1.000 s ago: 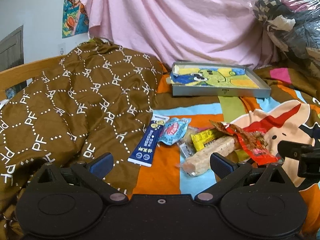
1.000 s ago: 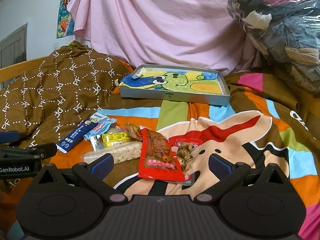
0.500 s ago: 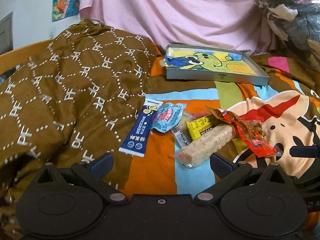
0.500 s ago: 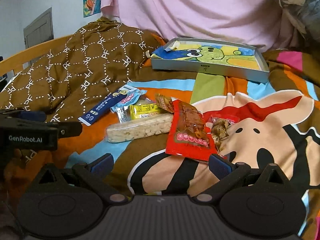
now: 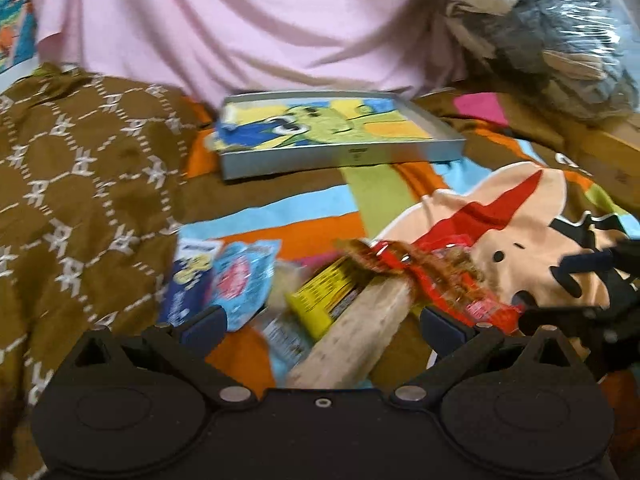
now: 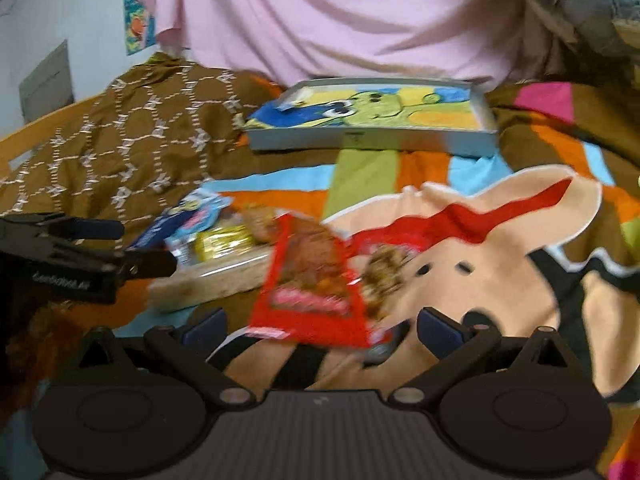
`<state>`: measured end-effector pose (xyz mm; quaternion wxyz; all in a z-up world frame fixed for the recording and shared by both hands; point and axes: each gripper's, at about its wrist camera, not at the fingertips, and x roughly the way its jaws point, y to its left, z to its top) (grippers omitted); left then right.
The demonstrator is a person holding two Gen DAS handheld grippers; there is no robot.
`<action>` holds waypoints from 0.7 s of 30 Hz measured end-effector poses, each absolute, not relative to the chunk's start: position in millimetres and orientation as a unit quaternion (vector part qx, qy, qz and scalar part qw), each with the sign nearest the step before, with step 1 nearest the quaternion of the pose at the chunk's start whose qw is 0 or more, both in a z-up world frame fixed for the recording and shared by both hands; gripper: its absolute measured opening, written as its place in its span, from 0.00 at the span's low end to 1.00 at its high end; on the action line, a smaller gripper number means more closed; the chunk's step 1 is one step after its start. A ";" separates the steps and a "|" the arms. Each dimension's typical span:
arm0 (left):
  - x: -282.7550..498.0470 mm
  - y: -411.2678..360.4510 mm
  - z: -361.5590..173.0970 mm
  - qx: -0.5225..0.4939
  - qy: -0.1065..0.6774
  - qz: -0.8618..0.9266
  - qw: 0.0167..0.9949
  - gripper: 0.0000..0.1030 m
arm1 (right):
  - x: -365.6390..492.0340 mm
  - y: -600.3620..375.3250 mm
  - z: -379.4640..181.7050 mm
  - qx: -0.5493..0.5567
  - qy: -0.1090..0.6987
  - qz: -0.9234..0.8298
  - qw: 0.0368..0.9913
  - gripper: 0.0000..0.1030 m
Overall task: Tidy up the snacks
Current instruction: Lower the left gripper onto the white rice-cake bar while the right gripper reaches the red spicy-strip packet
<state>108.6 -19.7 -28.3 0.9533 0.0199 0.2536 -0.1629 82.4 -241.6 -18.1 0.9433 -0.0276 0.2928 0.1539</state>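
Rice bar (image 5: 356,332) lies dead ahead between the spread left gripper (image 5: 320,326) fingers, long axis toward one o'clock; right gripper (image 6: 316,326), also spread, straddles the red packet (image 6: 312,284).

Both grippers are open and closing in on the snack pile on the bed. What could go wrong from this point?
1. The red packet overlaps the long pale bar and a nut pack, so the right gripper may drag or pinch two at once.
2. The left gripper straddles several crowded snacks; it may catch the yellow packet along with the bar.
3. The two grippers work close together and could bump.
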 end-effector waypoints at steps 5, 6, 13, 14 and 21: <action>118.7 -25.7 -39.3 0.029 0.261 -0.197 0.945 0.99 | 110.1 -244.5 -13.6 -0.048 0.303 0.168 0.937 0.95; 119.3 -24.7 -40.9 0.025 0.265 -0.202 0.942 0.99 | 116.2 -244.9 -13.4 -0.048 0.307 0.172 0.935 0.94; 133.6 -15.2 -51.6 -0.010 0.305 -0.207 0.930 0.93 | 158.6 -233.5 -18.9 -0.052 0.352 0.198 0.913 0.77; 135.7 -12.8 -52.8 -0.019 0.310 -0.210 0.927 0.92 | 163.0 -231.3 -19.9 -0.054 0.355 0.202 0.911 0.76; 143.5 -9.4 -56.4 -0.043 0.321 -0.222 0.920 0.90 | 191.6 -220.5 -27.5 -0.044 0.381 0.225 0.896 0.70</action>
